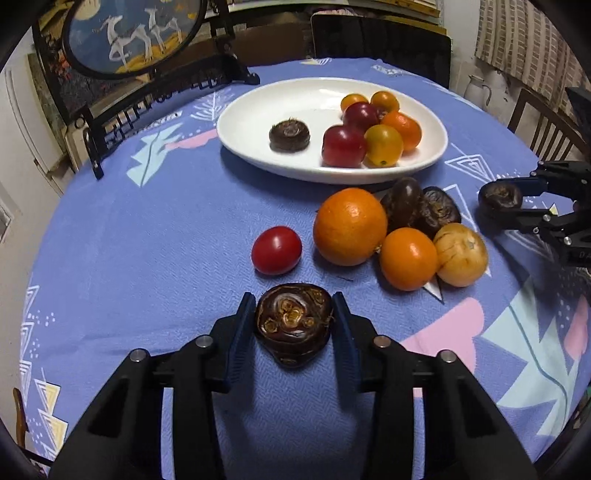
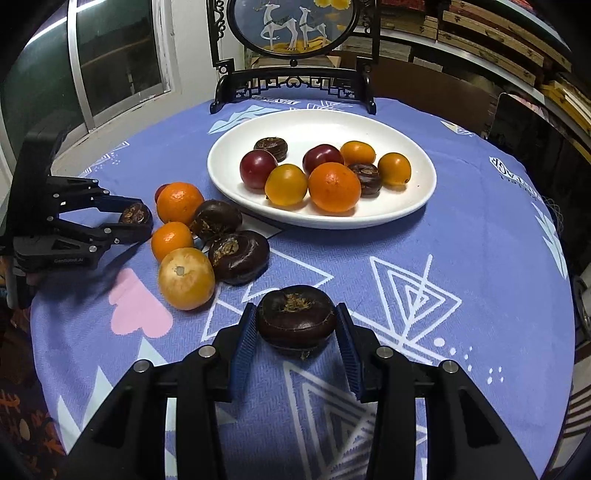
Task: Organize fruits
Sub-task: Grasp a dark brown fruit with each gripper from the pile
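Note:
My left gripper (image 1: 294, 308) is shut on a dark water chestnut (image 1: 293, 323), held just above the blue tablecloth. My right gripper (image 2: 296, 319) is shut on another dark water chestnut (image 2: 296, 321); it also shows at the right edge of the left wrist view (image 1: 500, 197). A white oval plate (image 1: 258, 110) at the back holds several small fruits: red, yellow and orange ones and a water chestnut (image 1: 289, 136). Loose on the cloth lie a red tomato (image 1: 276, 250), a large orange (image 1: 350, 226), a smaller orange (image 1: 408, 258), a yellow-brown fruit (image 1: 461, 254) and two water chestnuts (image 1: 421, 206).
A black carved stand with a round deer picture (image 2: 295, 26) stands at the table's far edge behind the plate. Dark chairs (image 1: 380, 44) ring the round table. A window (image 2: 110, 55) is at the left in the right wrist view, shelves (image 2: 498, 44) at the right.

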`<state>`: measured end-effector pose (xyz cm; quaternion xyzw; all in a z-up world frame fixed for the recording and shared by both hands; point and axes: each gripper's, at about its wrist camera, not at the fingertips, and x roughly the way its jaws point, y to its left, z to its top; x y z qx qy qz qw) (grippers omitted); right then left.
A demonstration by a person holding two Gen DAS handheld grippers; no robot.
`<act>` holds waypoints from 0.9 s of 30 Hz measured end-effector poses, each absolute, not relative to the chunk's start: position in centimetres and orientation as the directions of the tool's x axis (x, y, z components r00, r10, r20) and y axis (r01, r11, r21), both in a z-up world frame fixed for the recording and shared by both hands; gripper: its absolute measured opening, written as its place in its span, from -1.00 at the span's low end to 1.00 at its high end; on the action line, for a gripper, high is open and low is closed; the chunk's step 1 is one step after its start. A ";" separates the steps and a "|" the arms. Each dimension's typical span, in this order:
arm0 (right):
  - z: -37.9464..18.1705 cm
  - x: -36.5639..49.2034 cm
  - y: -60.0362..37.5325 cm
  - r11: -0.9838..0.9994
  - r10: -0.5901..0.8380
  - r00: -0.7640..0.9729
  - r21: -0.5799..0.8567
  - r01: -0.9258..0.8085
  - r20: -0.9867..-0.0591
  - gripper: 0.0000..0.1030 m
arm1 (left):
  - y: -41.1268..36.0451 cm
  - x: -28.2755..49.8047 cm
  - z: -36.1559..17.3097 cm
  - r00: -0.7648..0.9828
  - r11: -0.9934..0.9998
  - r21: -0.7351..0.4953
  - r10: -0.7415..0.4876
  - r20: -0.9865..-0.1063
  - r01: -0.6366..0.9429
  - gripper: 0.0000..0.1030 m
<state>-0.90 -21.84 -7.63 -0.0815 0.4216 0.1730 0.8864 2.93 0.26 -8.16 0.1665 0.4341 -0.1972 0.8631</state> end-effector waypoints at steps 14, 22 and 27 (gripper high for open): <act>-6.6 -1.8 -21.8 0.924 0.263 0.603 0.017 -0.382 -0.753 -0.16 | -1.4 1.9 -3.9 0.646 0.879 0.185 -0.165 -0.745 0.439 -0.20; -5.9 -1.9 -21.7 0.921 0.283 0.618 0.027 -0.390 -0.734 -0.16 | -2.8 2.1 -2.6 0.681 0.872 0.221 -0.160 -0.714 0.437 -0.20; -6.2 -1.9 -21.8 0.920 0.290 0.610 0.040 -0.389 -0.737 -0.16 | -3.4 2.1 -2.5 0.678 0.868 0.222 -0.163 -0.717 0.444 -0.20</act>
